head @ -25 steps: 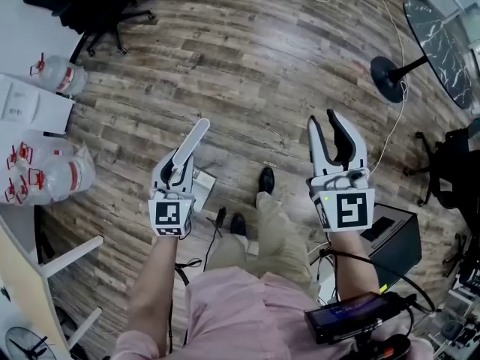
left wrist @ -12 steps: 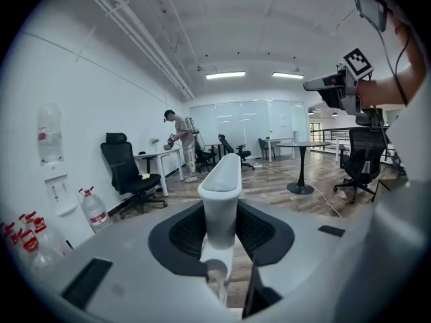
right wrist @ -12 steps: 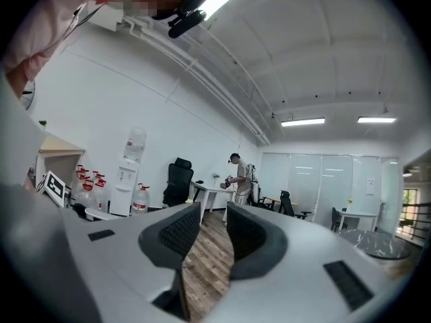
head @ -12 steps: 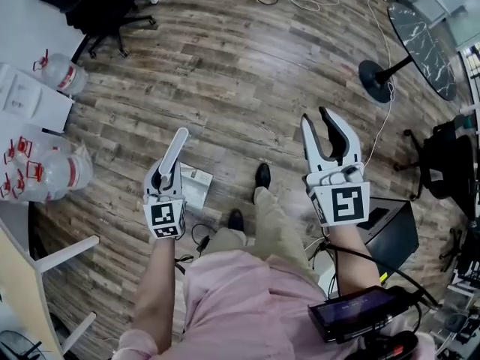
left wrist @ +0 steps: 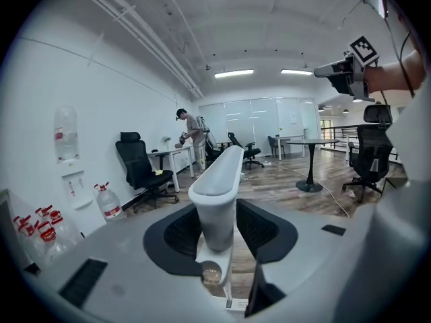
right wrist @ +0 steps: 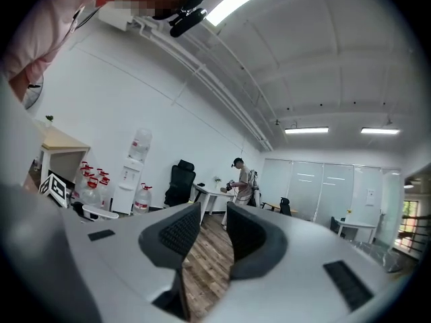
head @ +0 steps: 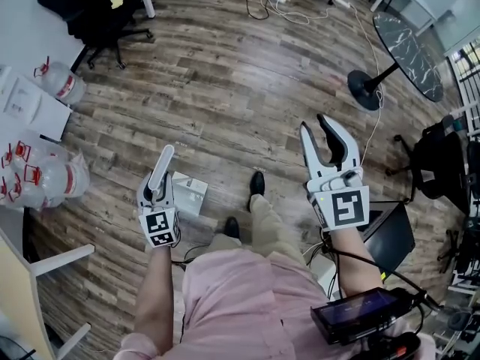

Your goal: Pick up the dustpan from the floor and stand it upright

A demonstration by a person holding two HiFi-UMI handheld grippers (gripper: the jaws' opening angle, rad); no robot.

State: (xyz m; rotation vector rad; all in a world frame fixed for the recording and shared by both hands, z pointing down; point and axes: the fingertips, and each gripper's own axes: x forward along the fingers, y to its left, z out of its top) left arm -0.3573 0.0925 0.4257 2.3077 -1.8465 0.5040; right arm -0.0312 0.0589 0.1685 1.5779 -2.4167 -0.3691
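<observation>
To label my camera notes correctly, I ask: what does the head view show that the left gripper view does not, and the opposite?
Only the head view: the person's shoes and a dark device at the waist. Only the left gripper view: ceiling lights and a person standing at a desk. Both: the white dustpan handle between the tongs of the left gripper, which have just been opening, the round table and a water bottle.

No legible text anywhere; red labels on water jugs (head: 64,86) too small to read.
</observation>
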